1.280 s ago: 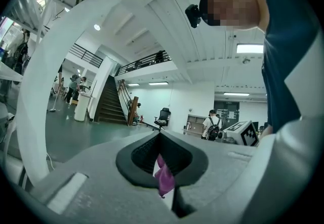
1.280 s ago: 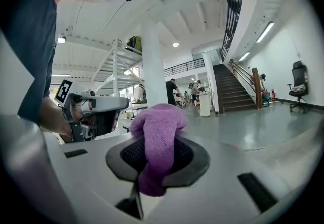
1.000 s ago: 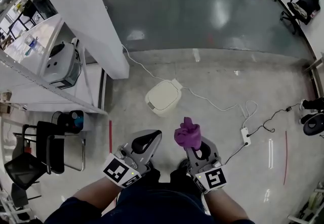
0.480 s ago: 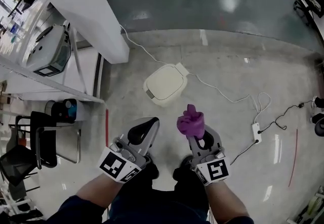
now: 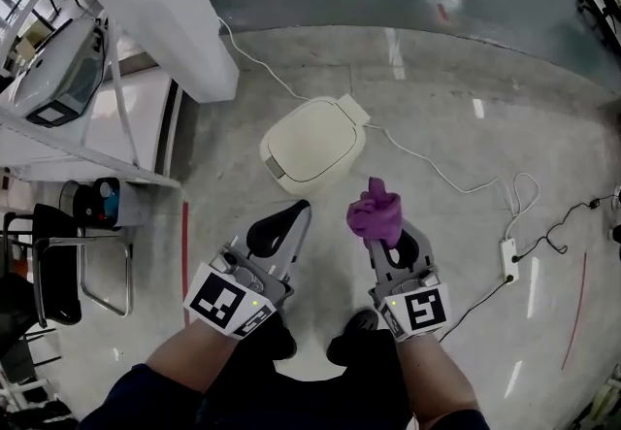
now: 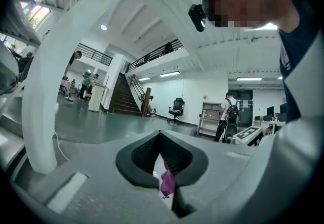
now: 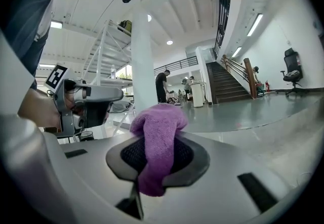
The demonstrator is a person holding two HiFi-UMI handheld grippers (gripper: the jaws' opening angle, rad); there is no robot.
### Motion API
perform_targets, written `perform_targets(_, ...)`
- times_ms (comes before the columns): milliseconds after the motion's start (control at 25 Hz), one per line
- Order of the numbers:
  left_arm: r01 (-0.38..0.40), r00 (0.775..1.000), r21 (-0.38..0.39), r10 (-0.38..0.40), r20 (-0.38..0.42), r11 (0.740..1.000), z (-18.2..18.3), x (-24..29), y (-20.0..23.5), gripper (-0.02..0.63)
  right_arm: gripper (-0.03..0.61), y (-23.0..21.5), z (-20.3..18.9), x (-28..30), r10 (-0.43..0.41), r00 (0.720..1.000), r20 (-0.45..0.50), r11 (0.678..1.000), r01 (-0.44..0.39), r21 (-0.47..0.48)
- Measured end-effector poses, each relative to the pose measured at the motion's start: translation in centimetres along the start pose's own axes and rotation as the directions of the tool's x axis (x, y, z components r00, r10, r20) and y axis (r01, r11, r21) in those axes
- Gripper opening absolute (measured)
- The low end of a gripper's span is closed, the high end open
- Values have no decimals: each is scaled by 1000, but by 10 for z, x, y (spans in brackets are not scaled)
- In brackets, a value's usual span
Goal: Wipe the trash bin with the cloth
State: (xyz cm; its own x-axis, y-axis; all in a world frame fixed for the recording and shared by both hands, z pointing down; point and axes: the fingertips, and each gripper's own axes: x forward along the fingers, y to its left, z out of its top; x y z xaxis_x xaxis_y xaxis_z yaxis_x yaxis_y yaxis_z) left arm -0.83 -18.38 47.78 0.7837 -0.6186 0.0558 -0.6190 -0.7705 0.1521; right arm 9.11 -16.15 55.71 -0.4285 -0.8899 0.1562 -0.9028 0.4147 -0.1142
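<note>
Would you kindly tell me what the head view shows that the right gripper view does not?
Only the head view shows the trash bin on the floor ahead of both grippers, and the power strip off to the right. Only the right gripper view shows the staircase and people standing in the hall. Both show the purple cloth clamped in the right gripper, with the left gripper beside it.
</note>
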Motion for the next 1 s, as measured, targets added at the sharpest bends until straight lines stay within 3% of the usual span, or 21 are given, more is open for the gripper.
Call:
perform_targets(480, 20, 999, 50, -21, 29, 999, -145, 34, 56, -2, 78, -79, -129, 72, -121, 992, 16, 988, 122, -89)
perform_targets(800, 21, 999, 68, -24, 39, 997, -187, 42, 85, -2, 78, -102, -195, 113, -186, 982, -13, 981, 186, -48)
perform_targets(1000, -21, 999, 78, 19, 27, 997, -203, 39, 103, -2, 78, -110, -239, 131, -207, 977, -59, 978, 207, -13)
